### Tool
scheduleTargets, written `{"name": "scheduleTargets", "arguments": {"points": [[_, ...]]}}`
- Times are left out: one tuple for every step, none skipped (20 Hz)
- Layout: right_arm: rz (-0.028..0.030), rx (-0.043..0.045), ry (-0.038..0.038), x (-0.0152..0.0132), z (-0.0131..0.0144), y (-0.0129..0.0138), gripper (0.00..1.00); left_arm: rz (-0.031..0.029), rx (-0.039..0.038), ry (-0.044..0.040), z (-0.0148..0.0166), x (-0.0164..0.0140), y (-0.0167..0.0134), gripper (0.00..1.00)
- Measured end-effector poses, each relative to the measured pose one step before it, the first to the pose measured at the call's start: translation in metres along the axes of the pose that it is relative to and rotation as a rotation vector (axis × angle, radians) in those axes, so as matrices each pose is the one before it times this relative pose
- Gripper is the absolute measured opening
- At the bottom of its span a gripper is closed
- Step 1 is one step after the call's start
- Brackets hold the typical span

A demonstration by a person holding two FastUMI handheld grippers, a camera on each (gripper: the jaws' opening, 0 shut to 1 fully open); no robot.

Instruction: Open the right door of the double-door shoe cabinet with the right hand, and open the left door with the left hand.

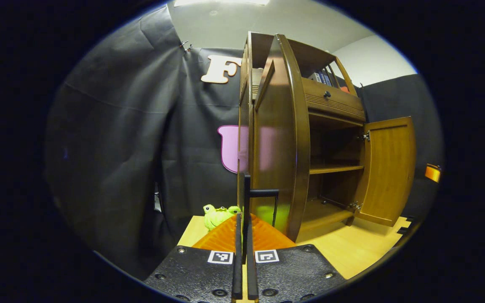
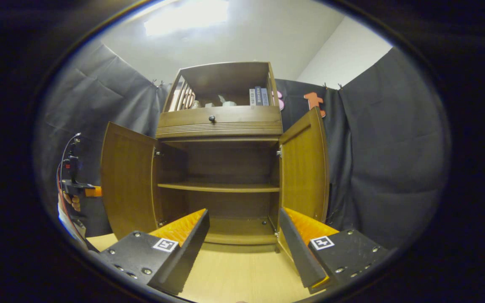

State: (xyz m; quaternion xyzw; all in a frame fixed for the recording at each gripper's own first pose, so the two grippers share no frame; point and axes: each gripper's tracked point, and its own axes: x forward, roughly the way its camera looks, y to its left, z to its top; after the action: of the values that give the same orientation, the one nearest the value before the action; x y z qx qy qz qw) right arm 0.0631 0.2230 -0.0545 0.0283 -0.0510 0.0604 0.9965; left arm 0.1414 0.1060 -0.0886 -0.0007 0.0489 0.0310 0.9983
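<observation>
the cabinet [image 2: 219, 168] stands on the wood floor [image 2: 242, 273] by the black wall, and both doors are swung open. my left gripper [image 1: 243, 235] has its fingers pinched on the left door's [image 1: 278, 139] handle [image 1: 263, 193]. my right gripper [image 2: 242, 244] is spread wide, holding nothing, facing the shelves [image 2: 219, 187].

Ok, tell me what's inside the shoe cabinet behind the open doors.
The shoe cabinet holds one shelf and a bottom board, both bare where visible. The right gripper fingers cover the lower front corners.
</observation>
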Motion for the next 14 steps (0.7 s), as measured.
{"name": "scheduleTargets", "arguments": {"points": [[0.00031, 0.00071, -0.00025, -0.00019, -0.00066, 0.00029, 0.96, -0.00554, 0.00424, -0.00098, 0.00047, -0.00004, 0.00046, 0.03], [0.00107, 0.00108, -0.00022, 0.00057, 0.00040, 0.00131, 1.00, -0.00208, 0.00199, -0.00314, 0.00065, -0.00004, 0.00086, 0.07], [0.00248, -0.00103, 0.00062, 0.00041, -0.00037, 0.00096, 0.98, 0.00034, 0.00418, 0.00337, -0.00082, 0.00004, -0.00001, 0.06], [0.00026, -0.00311, 0.00037, -0.00055, -0.00022, 0.00018, 1.00, 0.00296, 0.00059, -0.00208, 0.00009, -0.00057, 0.00230, 0.06], [-0.00235, -0.00145, 0.00000, 0.00045, -0.00017, -0.00141, 0.98, 0.00418, 0.00247, -0.00142, 0.00155, -0.00053, -0.00020, 0.08], [-0.00024, 0.00127, 0.00109, -0.00011, -0.00005, -0.00038, 1.00, 0.00283, -0.00641, -0.00107, 0.00038, -0.00051, 0.00023, 0.11], [0.00146, 0.00309, 0.00165, -0.00020, -0.00077, -0.00018, 1.00, 0.00355, -0.00580, 0.00188, -0.00175, -0.00045, 0.00049, 0.12], [0.00153, 0.00177, 0.00024, -0.00037, -0.00034, -0.00004, 1.00, 0.00519, -0.00393, -0.00105, 0.00079, -0.00061, -0.00111, 0.12], [-0.00168, 0.00157, -0.00021, 0.00065, -0.00031, -0.00135, 1.00, 0.01301, 0.00531, 0.00113, 0.00081, -0.00280, -0.00090, 0.12], [-0.00212, 0.00265, -0.00049, 0.00012, -0.00048, -0.00112, 0.98, 0.01442, 0.00716, -0.00863, 0.00304, -0.00269, -0.00132, 0.14], [0.00015, 0.00391, -0.00023, 0.00066, -0.00072, -0.00084, 0.98, 0.01309, 0.01285, -0.01895, 0.00574, -0.00338, -0.00294, 0.14], [0.00196, 0.00375, 0.00111, -0.00028, -0.00037, -0.00040, 0.98, 0.00786, 0.01232, -0.00563, 0.00312, -0.00423, -0.00257, 0.12], [0.00149, 0.00194, 0.00152, 0.00006, -0.00119, 0.00088, 0.98, 0.01107, 0.00290, -0.00852, 0.00161, -0.00523, 0.00080, 0.14], [0.00145, 0.00036, 0.00197, -0.00078, -0.00054, 0.00078, 0.96, 0.01379, -0.00415, -0.00455, 0.00374, -0.00640, -0.00046, 0.16]]}}
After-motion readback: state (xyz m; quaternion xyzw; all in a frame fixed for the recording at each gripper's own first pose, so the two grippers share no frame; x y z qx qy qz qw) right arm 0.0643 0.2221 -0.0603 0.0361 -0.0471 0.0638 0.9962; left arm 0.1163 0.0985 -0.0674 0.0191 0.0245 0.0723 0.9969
